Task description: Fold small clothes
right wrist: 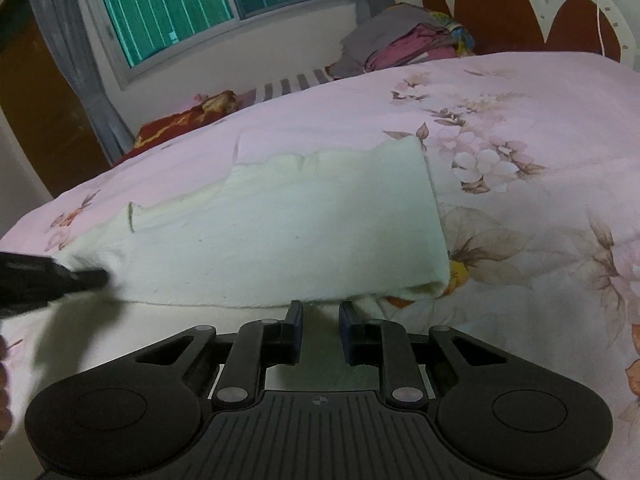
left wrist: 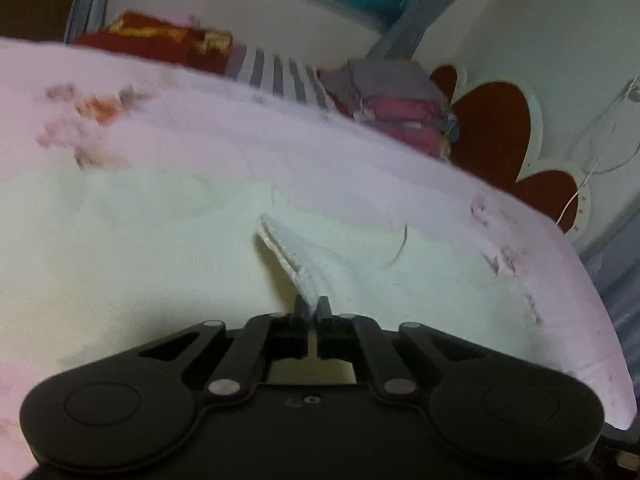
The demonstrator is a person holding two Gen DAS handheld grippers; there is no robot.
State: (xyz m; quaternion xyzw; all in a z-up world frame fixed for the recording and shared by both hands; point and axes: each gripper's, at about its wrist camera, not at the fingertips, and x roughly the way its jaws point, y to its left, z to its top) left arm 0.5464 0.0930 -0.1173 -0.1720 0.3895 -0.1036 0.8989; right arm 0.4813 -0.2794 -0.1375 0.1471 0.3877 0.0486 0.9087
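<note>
A small cream-white garment [right wrist: 280, 232] lies partly folded on the pink floral bedspread [right wrist: 520, 120]. In the left wrist view my left gripper [left wrist: 313, 306] is shut on a raised hem of the garment [left wrist: 288, 252], lifting it off the rest of the cloth. That gripper also shows in the right wrist view [right wrist: 52, 276] at the garment's left end. My right gripper [right wrist: 320, 312] is open at the garment's near edge, with cloth between and under its fingers, not pinched.
A pile of folded clothes [right wrist: 404, 40] sits at the far end of the bed by the red headboard [right wrist: 500, 4]. A red and gold cloth [right wrist: 180, 120] lies at the far left edge. A window [right wrist: 224, 4] with grey curtains is behind.
</note>
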